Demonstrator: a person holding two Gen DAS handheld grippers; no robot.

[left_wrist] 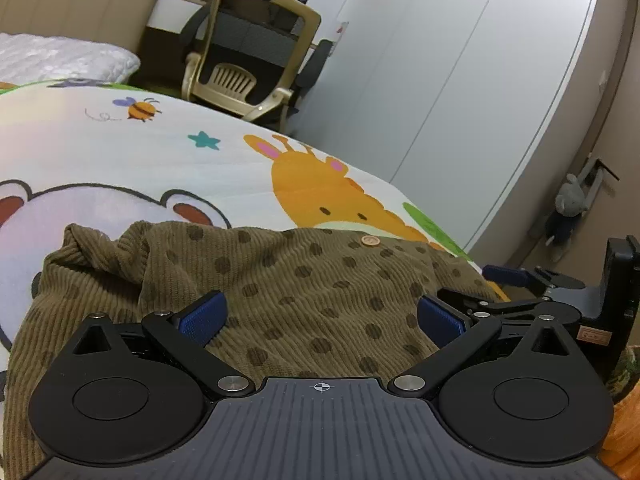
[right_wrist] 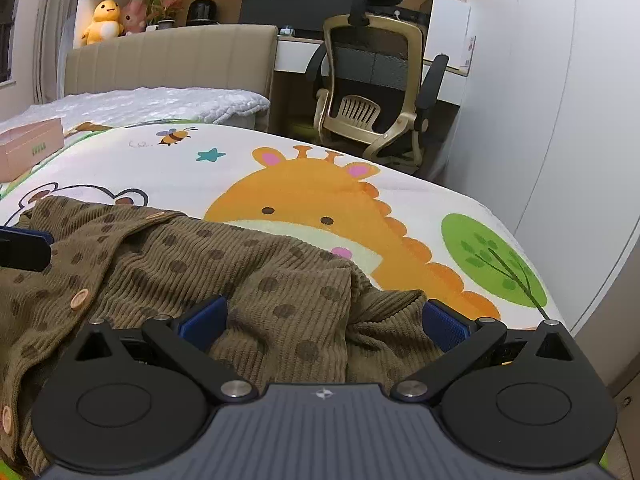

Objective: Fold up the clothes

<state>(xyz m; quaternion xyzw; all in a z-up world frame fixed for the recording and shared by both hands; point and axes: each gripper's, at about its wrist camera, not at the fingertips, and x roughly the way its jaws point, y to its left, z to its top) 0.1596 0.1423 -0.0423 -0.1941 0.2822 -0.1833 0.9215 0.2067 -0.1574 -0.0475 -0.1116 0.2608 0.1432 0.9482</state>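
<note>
Nearest the lens, the left gripper (left_wrist: 322, 318) stood wide open and empty over the brown dotted corduroy garment (left_wrist: 288, 284), which lay rumpled at the near edge of the cartoon bedspread (left_wrist: 168, 152). Its left side was bunched into a hump; wooden buttons (right_wrist: 79, 299) ran along the placket. To the right, the right gripper (right_wrist: 323, 320) gaped equally wide, holding nothing, above a creased fold. Whichever fold was due, I judged a good grip meant pinching one layer at an edge, both sides level.
</note>
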